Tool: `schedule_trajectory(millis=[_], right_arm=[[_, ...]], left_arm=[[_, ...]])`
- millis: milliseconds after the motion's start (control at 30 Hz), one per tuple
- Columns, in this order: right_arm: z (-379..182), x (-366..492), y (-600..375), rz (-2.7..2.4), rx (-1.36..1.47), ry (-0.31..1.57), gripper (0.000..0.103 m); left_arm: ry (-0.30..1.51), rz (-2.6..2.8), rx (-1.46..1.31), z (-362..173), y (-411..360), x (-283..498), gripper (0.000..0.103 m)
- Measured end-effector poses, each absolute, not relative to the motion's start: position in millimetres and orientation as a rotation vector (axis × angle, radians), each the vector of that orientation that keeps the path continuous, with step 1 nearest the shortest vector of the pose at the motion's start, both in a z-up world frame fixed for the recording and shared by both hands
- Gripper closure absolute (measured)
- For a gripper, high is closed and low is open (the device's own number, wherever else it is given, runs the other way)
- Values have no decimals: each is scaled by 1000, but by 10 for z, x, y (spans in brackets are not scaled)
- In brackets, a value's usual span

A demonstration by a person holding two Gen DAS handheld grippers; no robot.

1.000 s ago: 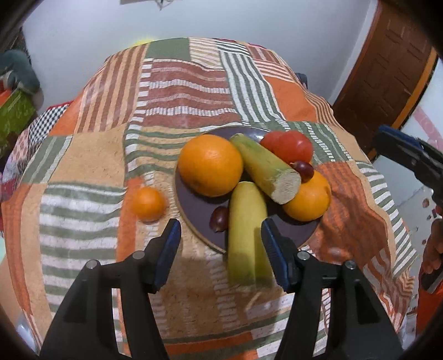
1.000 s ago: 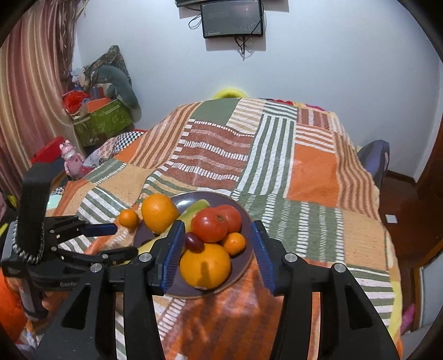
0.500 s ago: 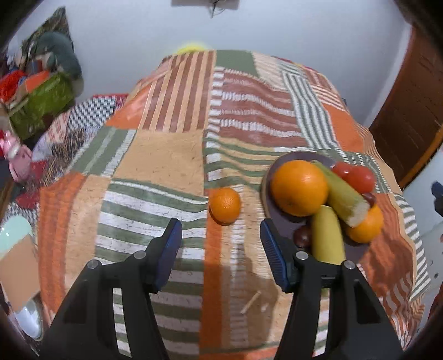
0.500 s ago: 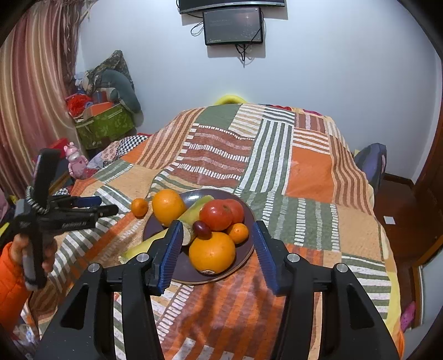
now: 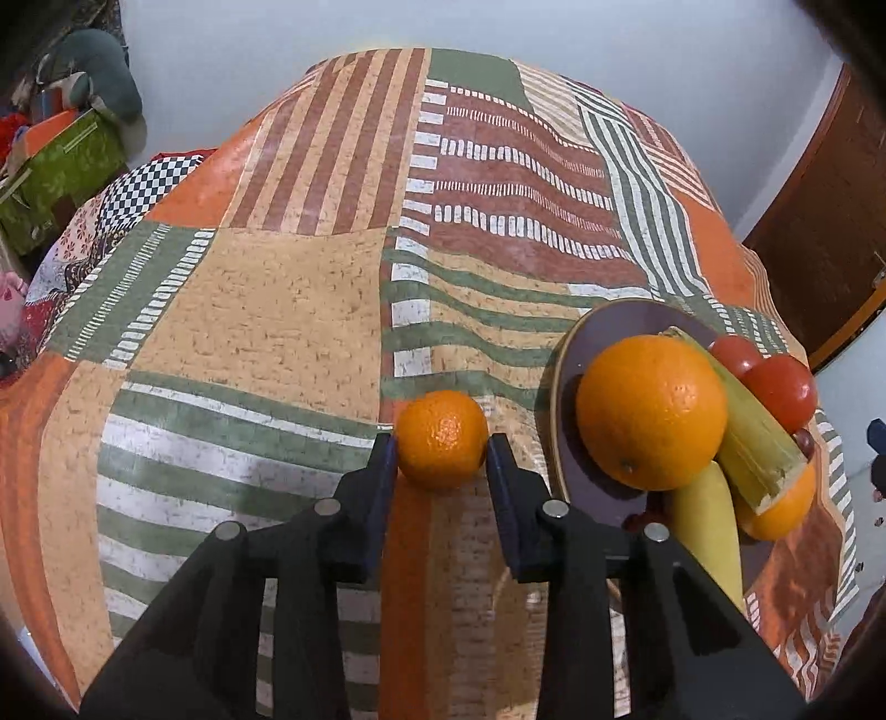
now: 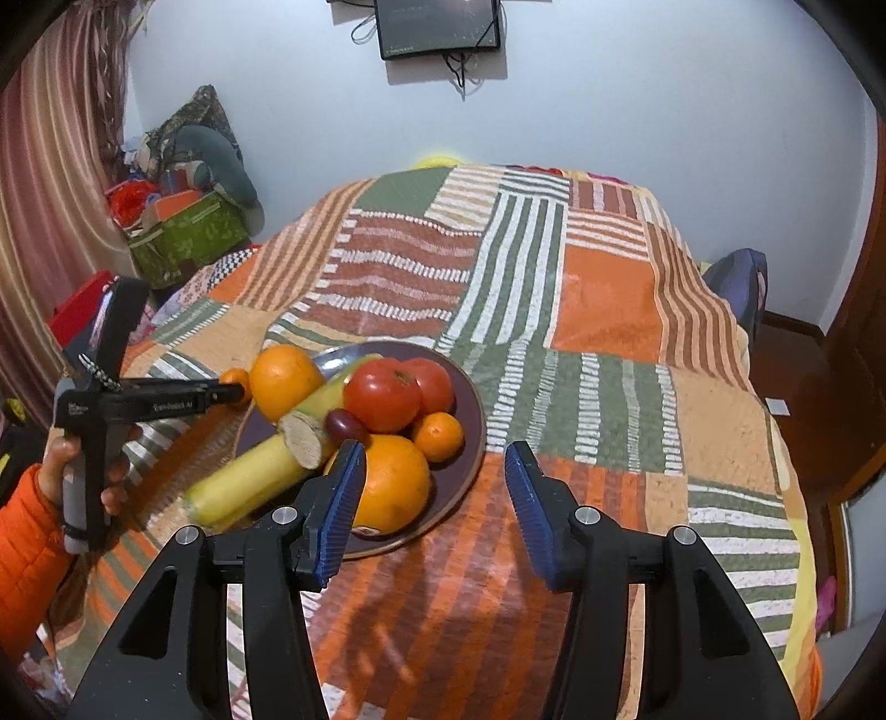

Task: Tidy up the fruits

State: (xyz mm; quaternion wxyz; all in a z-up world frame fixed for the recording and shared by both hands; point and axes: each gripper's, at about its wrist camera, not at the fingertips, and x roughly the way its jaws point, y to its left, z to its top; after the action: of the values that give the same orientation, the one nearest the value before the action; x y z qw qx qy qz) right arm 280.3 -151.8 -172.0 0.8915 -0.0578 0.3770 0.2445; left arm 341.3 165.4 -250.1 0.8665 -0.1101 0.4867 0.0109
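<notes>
Beside the plate (image 5: 559, 387), left gripper (image 5: 443, 457) jaws have now closed around the stray mandarin (image 5: 442, 437); right gripper (image 6: 434, 498) jaws gape, empty.

A mandarin (image 5: 442, 439) lies just left of the plate (image 5: 576, 343).

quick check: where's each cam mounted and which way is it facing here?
Left wrist: sits on the left tool, facing forward and down over the bedspread; its two fingers press the small tangerine beside the plate.
Right wrist: sits on the right tool, looking along the bed toward the wall monitor; its fingers are open near the plate's edge; the person's left hand and orange sleeve show.
Shared: plate, big orange, tomatoes, tangerine, bedspread.
</notes>
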Motion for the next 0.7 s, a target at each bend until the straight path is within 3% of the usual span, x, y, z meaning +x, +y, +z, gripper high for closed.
schedule_trajectory(millis=[433, 700], right_arm=[[-1673, 2762, -1600, 515, -90, 773, 54], [-1626, 2731, -1640, 514, -96, 763, 54]], left_arm=[[936, -100, -154, -1942, 1130, 3002, 71], [967, -273, -145, -1892, 526, 2808, 71]])
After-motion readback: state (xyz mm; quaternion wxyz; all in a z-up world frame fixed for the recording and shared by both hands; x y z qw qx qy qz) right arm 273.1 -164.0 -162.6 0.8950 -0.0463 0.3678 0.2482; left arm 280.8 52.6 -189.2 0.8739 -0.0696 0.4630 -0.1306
